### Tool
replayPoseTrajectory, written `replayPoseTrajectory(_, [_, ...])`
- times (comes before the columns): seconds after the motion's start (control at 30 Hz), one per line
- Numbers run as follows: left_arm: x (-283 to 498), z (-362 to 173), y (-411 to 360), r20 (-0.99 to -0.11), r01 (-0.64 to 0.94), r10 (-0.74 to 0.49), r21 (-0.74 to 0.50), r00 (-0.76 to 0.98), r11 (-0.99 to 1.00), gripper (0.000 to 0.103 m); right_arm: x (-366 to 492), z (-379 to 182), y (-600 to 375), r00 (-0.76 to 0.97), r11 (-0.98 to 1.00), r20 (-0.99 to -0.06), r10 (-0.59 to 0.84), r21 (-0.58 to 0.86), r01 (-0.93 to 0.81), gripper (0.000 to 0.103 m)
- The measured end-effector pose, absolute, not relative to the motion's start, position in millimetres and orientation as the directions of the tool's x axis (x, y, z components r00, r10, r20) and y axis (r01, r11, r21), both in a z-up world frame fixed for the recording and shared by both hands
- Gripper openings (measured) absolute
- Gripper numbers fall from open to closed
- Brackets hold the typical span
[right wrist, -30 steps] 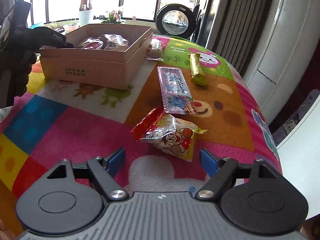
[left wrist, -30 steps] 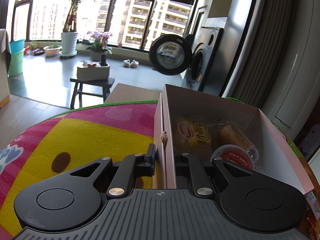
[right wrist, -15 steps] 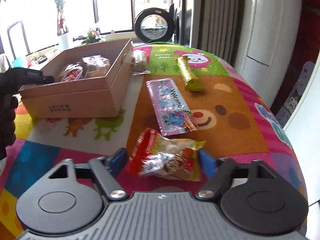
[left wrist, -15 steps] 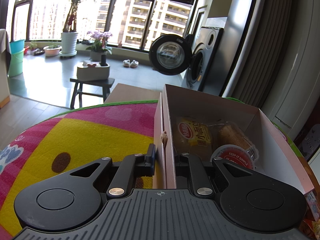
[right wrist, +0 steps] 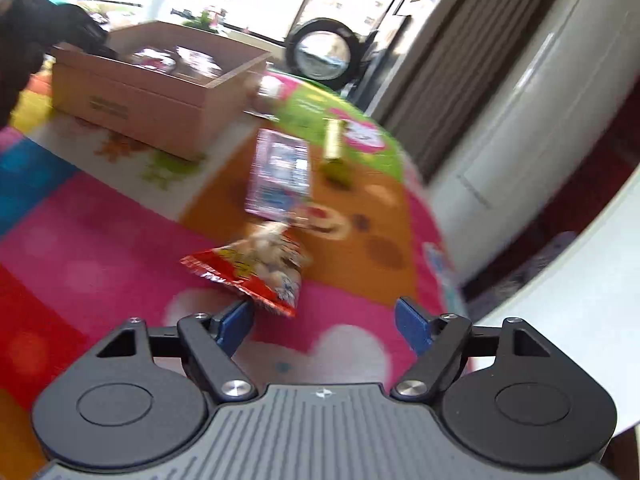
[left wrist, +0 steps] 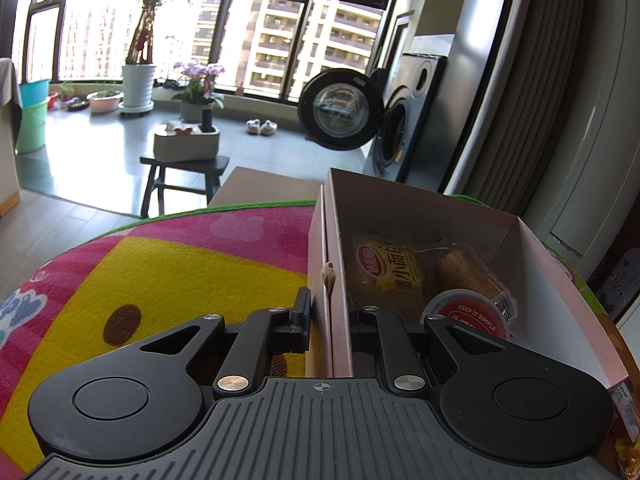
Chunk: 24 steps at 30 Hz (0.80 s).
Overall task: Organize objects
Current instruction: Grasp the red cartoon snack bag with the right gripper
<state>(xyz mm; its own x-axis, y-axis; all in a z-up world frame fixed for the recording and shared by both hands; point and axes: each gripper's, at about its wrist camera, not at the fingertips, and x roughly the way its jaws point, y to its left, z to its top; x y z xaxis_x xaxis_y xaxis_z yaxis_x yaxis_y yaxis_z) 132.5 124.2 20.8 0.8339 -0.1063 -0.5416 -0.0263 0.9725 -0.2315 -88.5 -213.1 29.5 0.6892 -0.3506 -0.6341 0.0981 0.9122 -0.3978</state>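
In the left wrist view my left gripper is shut on the near side wall of the pink-brown cardboard box. Inside the box lie a yellow bread packet, a brown bun and a red-lidded cup. The right wrist view is blurred by motion. My right gripper is open just above the mat, with nothing between its fingers. A red and yellow snack packet lies just ahead of its left finger. The box stands at the far left of that view.
On the colourful mat beyond the snack lie a flat pink-blue packet, a yellow-green bar and a small wrapped item by the box corner. The table's round edge drops off at the right. A washing machine stands behind.
The right gripper has swung and tilted; the snack packet, between its fingers half a second ago, now lies ahead of the left finger. The left gripper has not moved.
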Motion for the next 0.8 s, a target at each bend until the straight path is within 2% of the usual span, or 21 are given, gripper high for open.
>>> replayPoseTrajectory(0.13, [132.5, 20.8, 124.2, -0.541, -0.026, -0.106, -0.230, 0.834, 0.973, 0.015, -92.4, 47.2, -227.8, 0.710, 0.986, -0.686, -0.162, -0.140, 0.090, 0.089])
replayPoseTrajectory(0.2, [132.6, 20.8, 124.0, -0.542, -0.026, -0.106, -0.231, 0.834, 0.973, 0.015, -87.3, 50.9, -227.3, 0.718, 0.996, -0.690, -0.089, -0.047, 0.078, 0.090])
replayPoseTrajectory(0.33, [132.4, 20.8, 124.4, -0.542, -0.026, -0.107, -0.232, 0.834, 0.972, 0.015, -60.1, 41.8, -226.3, 0.702, 0.993, -0.711, -0.053, 0.040, 0.115, 0.091])
replayPoseTrajectory(0.53, [132.6, 20.8, 124.0, -0.542, -0.026, -0.107, -0.232, 0.834, 0.972, 0.015, -32.4, 20.3, -233.8, 0.669, 0.976, -0.738, -0.086, 0.071, 0.204, 0.091])
replayPoseTrajectory(0.6, [132.5, 20.8, 123.8, -0.542, -0.026, -0.107, -0.231, 0.834, 0.973, 0.015, -34.5, 21.9, -227.8, 0.667, 0.982, -0.740, -0.086, 0.051, 0.182, 0.085])
replayPoseTrajectory(0.67, [132.6, 20.8, 123.9, -0.541, -0.026, -0.107, -0.231, 0.834, 0.973, 0.015, -38.9, 24.0, -219.8, 0.657, 0.989, -0.751, -0.069, 0.035, 0.144, 0.067])
replayPoseTrajectory(0.73, [132.5, 20.8, 124.0, -0.542, -0.025, -0.108, -0.232, 0.834, 0.972, 0.015, -45.4, 26.9, -210.2, 0.646, 0.993, -0.762, -0.058, 0.020, 0.112, 0.057])
replayPoseTrajectory(0.8, [132.6, 20.8, 123.8, -0.542, -0.025, -0.107, -0.232, 0.834, 0.972, 0.015, -51.8, 31.0, -199.7, 0.634, 0.996, -0.772, -0.046, 0.012, 0.087, 0.052])
